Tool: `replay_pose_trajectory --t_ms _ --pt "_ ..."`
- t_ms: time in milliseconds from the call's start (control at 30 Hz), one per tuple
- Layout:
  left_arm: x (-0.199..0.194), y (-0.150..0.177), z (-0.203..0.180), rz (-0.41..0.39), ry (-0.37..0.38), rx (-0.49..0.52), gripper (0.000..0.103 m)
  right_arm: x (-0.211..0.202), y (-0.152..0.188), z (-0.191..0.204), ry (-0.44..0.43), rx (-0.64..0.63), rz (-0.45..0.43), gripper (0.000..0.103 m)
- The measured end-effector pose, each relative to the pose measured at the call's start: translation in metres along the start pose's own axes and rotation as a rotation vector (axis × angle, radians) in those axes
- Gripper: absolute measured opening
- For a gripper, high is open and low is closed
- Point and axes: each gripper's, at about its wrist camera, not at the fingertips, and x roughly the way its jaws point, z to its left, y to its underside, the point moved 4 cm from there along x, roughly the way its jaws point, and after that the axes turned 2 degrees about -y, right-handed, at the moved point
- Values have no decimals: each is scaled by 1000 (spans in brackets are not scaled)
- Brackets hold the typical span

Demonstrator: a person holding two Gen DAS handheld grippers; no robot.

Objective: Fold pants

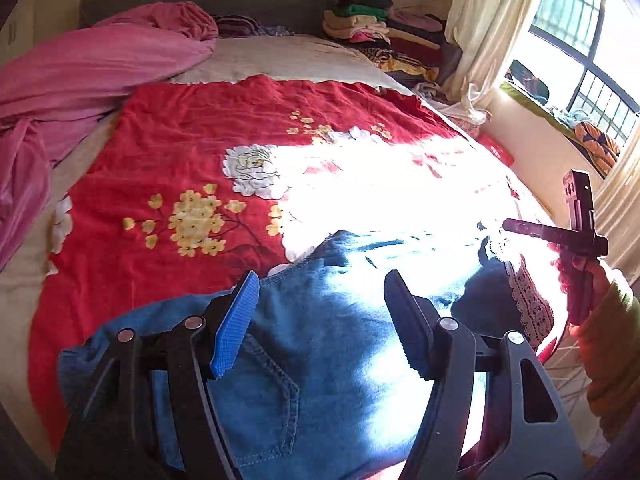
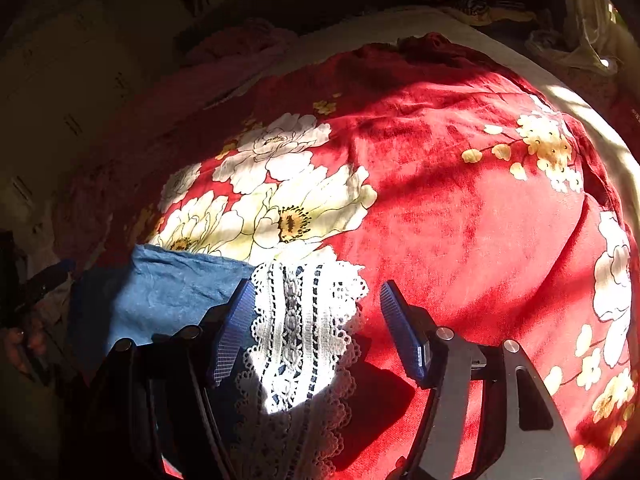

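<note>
Blue denim pants (image 1: pixel 320 340) lie on a red floral blanket (image 1: pixel 192 152) at the near side of the bed. A back pocket shows under my left gripper (image 1: pixel 320 292), which is open just above the denim. The pant cuff has white lace trim (image 1: pixel 532 304) at the right. In the right wrist view the lace cuff (image 2: pixel 304 320) lies between the fingers of my open right gripper (image 2: pixel 316 300), with denim (image 2: pixel 168 288) to its left. The right gripper also shows in the left wrist view (image 1: pixel 576 232), held in a hand.
A pink quilt (image 1: pixel 80 68) is bunched at the bed's far left. A stack of folded clothes (image 1: pixel 380 28) sits at the headboard on the right. A curtain (image 1: pixel 480 32) and window (image 1: pixel 580 40) are at the right. Strong sunlight washes out the blanket's middle.
</note>
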Motion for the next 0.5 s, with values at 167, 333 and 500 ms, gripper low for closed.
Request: replay_pose_trajectory --t_ms 167,333,500 --pt "54 -6 -8 71 28 38 57 23 1 -1 -44 -29 38 63" --pt "90 -12 -3 109 70 33 57 25 1 -1 -81 -28 10 63" --pt "113 -4 8 167 136 -33 57 22 4 4 -104 -37 6 50"
